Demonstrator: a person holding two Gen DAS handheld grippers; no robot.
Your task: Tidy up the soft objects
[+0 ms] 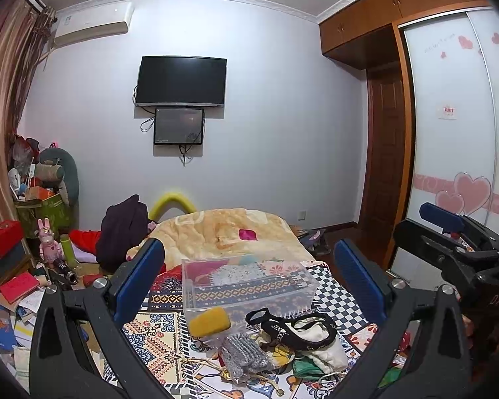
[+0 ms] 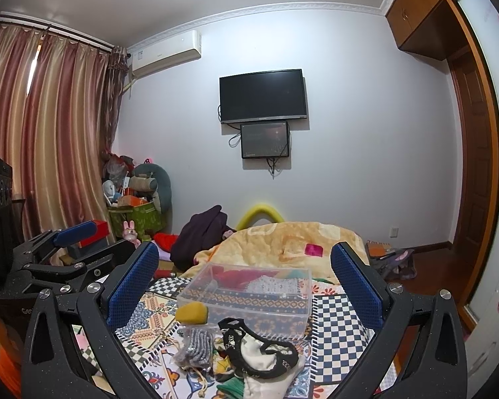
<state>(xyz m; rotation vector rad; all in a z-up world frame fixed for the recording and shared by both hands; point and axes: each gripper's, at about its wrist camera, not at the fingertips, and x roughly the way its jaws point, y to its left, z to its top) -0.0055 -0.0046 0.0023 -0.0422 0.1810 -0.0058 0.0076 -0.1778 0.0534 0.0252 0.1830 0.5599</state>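
Note:
A clear plastic box (image 1: 249,286) (image 2: 246,296) stands on the patterned bedspread (image 1: 156,335) (image 2: 336,326). In front of it lie a yellow sponge (image 1: 209,321) (image 2: 191,312), grey knit gloves in a clear bag (image 1: 244,354) (image 2: 196,345), and a white cloth with black lace trim (image 1: 302,331) (image 2: 262,349). My left gripper (image 1: 249,276) is open and empty, raised above the pile. My right gripper (image 2: 246,279) is open and empty, also above the pile. Each gripper shows at the edge of the other's view, the right one (image 1: 455,249) and the left one (image 2: 60,252).
A yellow blanket (image 1: 229,229) (image 2: 289,242) and a dark garment (image 1: 123,229) (image 2: 199,232) lie at the bed's far end. Boxes, books and toys (image 1: 26,266) clutter the floor on the left. A wardrobe (image 1: 449,126) stands on the right. A TV (image 1: 181,81) hangs ahead.

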